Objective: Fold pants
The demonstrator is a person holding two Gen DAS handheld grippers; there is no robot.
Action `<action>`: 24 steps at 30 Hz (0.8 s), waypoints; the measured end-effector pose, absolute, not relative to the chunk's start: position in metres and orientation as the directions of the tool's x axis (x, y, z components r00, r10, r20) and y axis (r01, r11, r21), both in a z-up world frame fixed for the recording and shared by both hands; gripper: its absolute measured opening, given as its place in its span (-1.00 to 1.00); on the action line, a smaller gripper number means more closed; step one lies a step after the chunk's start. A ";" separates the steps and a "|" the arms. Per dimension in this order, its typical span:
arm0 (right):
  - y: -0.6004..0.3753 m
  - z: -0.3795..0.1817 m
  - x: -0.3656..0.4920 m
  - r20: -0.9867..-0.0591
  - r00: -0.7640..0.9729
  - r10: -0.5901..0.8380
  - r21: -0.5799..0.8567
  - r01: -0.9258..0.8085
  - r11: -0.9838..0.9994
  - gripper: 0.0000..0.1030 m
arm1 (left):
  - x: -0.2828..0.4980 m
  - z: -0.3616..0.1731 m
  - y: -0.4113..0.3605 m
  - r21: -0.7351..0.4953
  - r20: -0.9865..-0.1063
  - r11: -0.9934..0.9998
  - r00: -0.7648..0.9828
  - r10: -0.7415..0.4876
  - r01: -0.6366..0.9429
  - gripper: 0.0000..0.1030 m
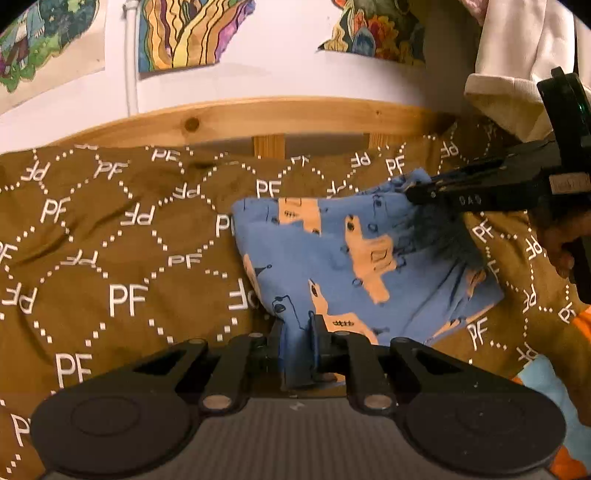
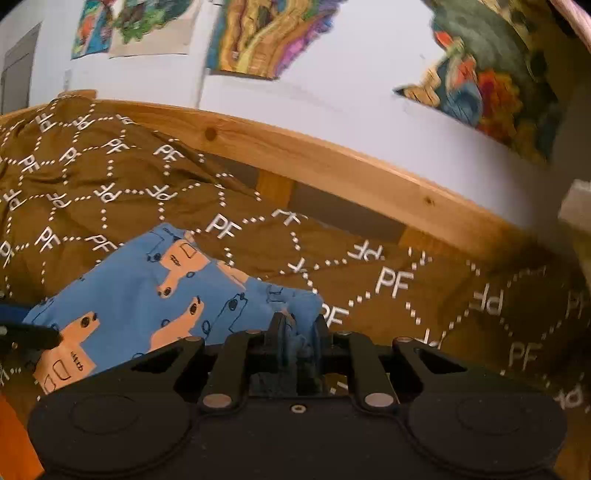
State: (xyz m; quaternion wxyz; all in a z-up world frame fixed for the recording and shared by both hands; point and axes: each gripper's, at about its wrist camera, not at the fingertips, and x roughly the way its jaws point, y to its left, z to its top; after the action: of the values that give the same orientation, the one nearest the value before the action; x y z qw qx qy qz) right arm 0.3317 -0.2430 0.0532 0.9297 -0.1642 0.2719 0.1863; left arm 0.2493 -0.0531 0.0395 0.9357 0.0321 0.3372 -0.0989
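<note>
**Both grippers pinching the blue pants over the brown bedspread**

The left gripper (image 1: 297,328) is clamping a bunched edge of the blue cotton pants printed with orange trucks (image 1: 332,258), its two black fingers standing narrow with a fold of the fabric squeezed between them. The right gripper (image 2: 297,328) is doing the same at another edge of the pants (image 2: 147,295), its jaws drawn close on a gathered wad of blue cloth.

In the left wrist view the right gripper (image 1: 417,194) is reaching in from the right side, its tips biting the far upper corner of the pants, with a person's hand (image 1: 561,240) gripping its handle. In the right wrist view a dark tip of the left gripper (image 2: 33,338) is showing at the left edge, against the pants.

The pants are lying partly folded on the brown bedspread patterned with white dotted diamonds and "PF" letters (image 1: 110,240), their held edges lifted slightly off it. Behind the bedspread a pale pine bed rail (image 1: 277,114) is running along a white wall hung with colourful painted pictures (image 1: 184,33). A cream garment (image 1: 517,74) is hanging at the upper right of the left wrist view.
</note>
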 end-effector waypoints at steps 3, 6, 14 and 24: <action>-0.248 0.052 0.335 -0.569 0.782 0.256 -0.177 -0.421 0.890 -0.64 | 0.250 0.037 -0.049 -0.018 -0.653 0.978 0.738 -0.171 0.210 -0.69; -0.250 0.049 0.336 -0.568 0.788 0.239 -0.190 -0.408 0.893 -0.60 | 0.250 0.036 -0.050 -0.014 -0.660 0.977 0.732 -0.169 0.214 -0.67; -0.257 0.044 0.323 -0.540 0.818 0.198 -0.214 -0.360 0.908 -0.11 | 0.251 0.037 -0.050 -0.007 -0.673 0.981 0.724 -0.148 0.194 -0.49; -0.266 0.023 0.268 -0.477 0.877 0.062 -0.301 -0.229 0.926 0.45 | 0.245 0.028 -0.049 0.036 -0.698 0.984 0.709 -0.102 0.177 -0.05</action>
State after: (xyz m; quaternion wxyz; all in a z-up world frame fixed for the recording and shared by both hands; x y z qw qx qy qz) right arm 0.2682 -0.2657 0.0226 0.9523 -0.1769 0.2364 0.0766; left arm 0.2455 -0.0487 0.0277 0.9230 0.0499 0.3739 -0.0755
